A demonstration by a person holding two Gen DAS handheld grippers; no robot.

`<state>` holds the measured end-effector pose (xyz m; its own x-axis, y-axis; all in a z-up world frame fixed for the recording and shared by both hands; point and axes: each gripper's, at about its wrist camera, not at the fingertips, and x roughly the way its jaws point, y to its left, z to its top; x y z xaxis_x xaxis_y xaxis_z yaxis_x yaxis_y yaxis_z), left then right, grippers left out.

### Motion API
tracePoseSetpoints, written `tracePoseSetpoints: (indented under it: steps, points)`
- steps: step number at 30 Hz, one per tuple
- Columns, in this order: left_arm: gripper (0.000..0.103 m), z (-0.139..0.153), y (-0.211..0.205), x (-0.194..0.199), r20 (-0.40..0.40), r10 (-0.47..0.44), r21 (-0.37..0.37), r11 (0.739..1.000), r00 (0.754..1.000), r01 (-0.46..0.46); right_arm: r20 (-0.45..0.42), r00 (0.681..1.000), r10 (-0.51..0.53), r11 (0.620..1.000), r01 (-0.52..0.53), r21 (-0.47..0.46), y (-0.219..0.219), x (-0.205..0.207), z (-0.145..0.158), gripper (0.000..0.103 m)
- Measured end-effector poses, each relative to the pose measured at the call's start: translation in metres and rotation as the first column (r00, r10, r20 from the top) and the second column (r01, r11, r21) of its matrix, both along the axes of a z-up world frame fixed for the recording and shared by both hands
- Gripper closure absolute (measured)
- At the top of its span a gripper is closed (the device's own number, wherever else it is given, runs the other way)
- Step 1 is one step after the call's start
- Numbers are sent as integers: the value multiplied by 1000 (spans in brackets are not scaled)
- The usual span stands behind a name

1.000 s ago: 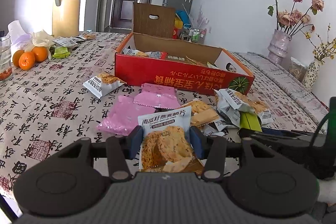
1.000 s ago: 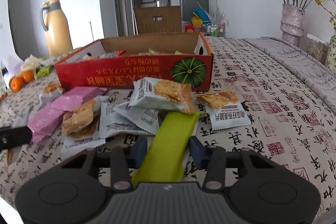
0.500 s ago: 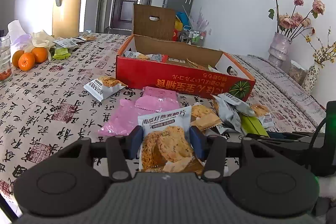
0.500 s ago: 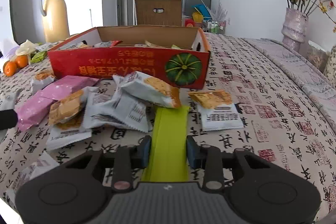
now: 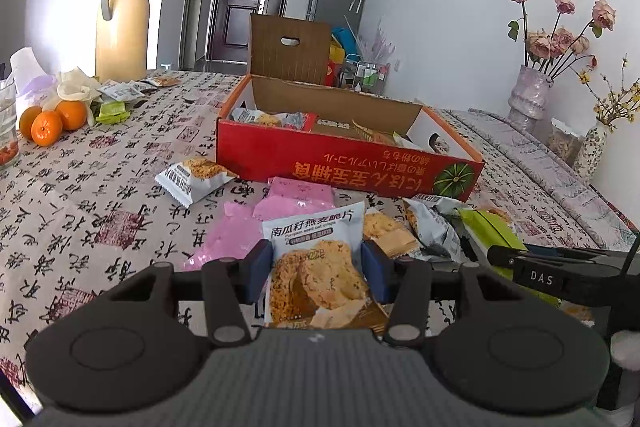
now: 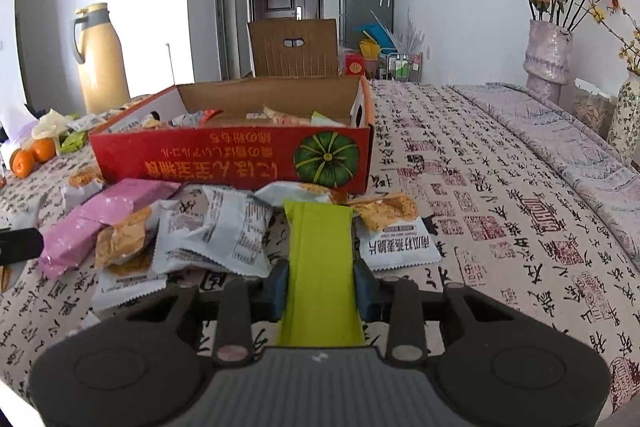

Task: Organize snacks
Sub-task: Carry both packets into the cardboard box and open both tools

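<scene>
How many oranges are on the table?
3. They sit together at the table's far left, by the white bag: one at the left, one in front, one at the right. More may hide behind them.

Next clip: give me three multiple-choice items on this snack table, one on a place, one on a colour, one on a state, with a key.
1. Where do the oranges lie?
A. inside the red box
B. on the cloth left of the red box
C. beside the flower vase

2. What colour is the packet in the right tool?
A. lime green
B. pink
C. white

3. How is the red box?
A. taped shut
B. open, holding snacks
C. open, bare

Key: 1 B, they sit near the yellow jug; 2 A, the green packet runs between its pads; 3 B, its flap stands up and packets show inside.
</scene>
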<state>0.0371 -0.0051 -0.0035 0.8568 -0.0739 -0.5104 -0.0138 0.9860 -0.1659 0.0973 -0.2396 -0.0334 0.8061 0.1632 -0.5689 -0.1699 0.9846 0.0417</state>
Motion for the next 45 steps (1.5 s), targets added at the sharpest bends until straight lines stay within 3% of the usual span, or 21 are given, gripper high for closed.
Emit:
tracePoseSetpoints:
  steps: [24, 45]
  points:
    - [53, 39, -6, 61, 74, -21, 47, 999, 997, 17, 134, 991, 6, 998, -14, 60, 8, 34, 44, 71]
    - [53, 64, 3, 178, 103, 33, 54, 998, 994, -39, 184, 980, 76, 992, -93, 84, 60, 141, 69, 71]
